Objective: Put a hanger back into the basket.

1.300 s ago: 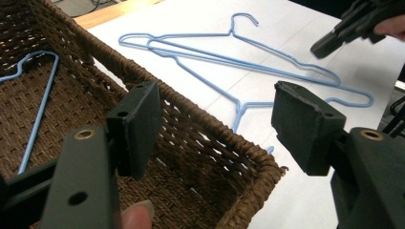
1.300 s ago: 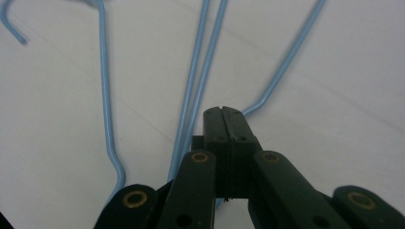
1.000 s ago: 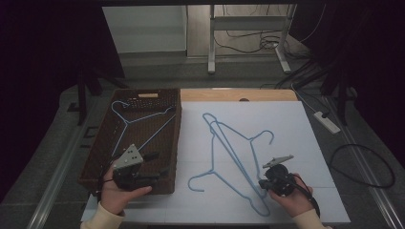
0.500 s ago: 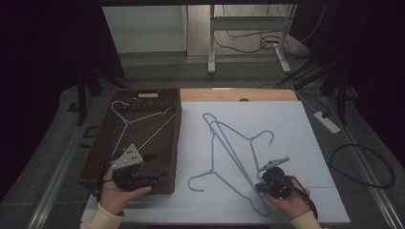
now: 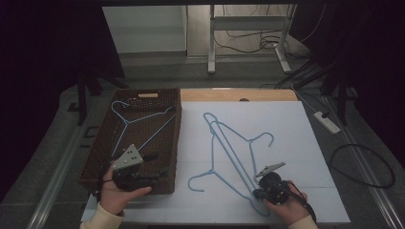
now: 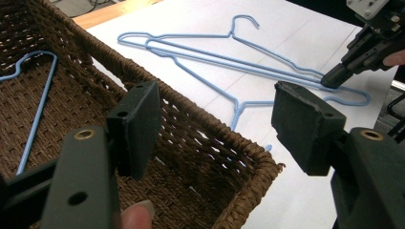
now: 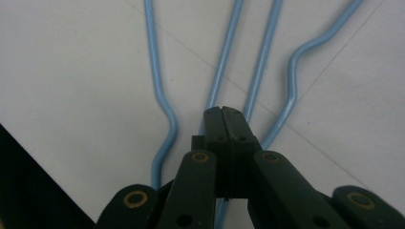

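On the white table (image 5: 315, 124), near its front edge, the right tool (image 5: 258, 193) pinches a blue wire hanger (image 5: 234, 152) — the left tool (image 6: 215, 119) gapes wide over the wicker basket (image 5: 102, 143), gripping nothing.

A lab-like recording room: a paper-covered worktop (image 5: 286, 119), loose cables (image 5: 248, 40) and a power strip (image 5: 326, 122) on the floor beyond, dark surroundings.

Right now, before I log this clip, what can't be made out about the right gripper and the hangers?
- Whether the right gripper, its jaws pressed together, pinches a wire of the blue hangers: the jaws cover the spot in the right gripper view; too small from above.
- Which of the overlapping hangers it meets: wires are cut off in its view.
- The basket hanger's lower end: behind the left gripper.
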`<move>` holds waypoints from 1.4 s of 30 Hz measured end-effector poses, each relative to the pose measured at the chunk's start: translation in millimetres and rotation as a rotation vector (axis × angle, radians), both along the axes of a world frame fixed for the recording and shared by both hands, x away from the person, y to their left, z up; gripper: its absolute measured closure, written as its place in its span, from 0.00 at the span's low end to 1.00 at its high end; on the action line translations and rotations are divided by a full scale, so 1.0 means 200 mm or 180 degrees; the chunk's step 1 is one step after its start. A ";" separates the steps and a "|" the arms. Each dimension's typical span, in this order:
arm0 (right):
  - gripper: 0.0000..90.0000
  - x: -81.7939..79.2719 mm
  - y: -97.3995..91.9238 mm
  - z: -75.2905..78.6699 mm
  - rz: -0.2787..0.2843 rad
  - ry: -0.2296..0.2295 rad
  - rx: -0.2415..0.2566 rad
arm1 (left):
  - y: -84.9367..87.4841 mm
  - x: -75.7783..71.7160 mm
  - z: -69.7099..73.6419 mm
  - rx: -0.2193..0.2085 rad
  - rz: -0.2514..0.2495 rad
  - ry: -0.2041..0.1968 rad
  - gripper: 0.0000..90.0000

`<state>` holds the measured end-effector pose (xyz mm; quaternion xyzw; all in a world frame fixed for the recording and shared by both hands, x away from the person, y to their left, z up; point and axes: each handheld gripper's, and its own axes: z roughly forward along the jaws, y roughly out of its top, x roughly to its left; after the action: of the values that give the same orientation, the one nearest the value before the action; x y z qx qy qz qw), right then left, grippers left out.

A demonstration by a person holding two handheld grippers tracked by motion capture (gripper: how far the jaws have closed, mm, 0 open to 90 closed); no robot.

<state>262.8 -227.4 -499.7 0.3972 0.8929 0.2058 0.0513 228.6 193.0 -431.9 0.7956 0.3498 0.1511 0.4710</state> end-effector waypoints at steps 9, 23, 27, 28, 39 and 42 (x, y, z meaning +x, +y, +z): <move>1.00 -0.07 -0.01 0.00 0.0034 0.0053 -0.0044 | 0.00 0.00 0.00 0.0000 0.0001 0.0001 0.38; 1.00 -0.13 -0.13 0.03 -0.0103 0.0047 -0.0023 | 0.00 0.00 -0.01 0.0004 -0.0007 0.0018 0.38; 1.00 -0.13 -0.14 0.02 -0.0135 0.0044 -0.0109 | -0.01 0.00 -0.01 0.0006 -0.0012 0.0021 0.38; 1.00 -0.14 -0.15 0.02 -0.0146 0.0049 -0.0123 | -0.01 0.00 -0.01 0.0006 -0.0010 0.0022 0.38; 1.00 -0.14 -0.24 0.02 -0.0286 0.0064 -0.0154 | -0.01 0.00 -0.01 0.0004 -0.0013 0.0025 0.38; 1.00 -0.14 -0.24 0.03 -0.0289 0.0036 -0.0175 | -0.02 0.00 -0.01 0.0008 -0.0020 0.0020 0.38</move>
<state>234.8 -276.2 -494.5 0.4369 0.8795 0.1764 0.0664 229.6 189.5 -433.6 0.7977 0.3486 0.1475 0.4694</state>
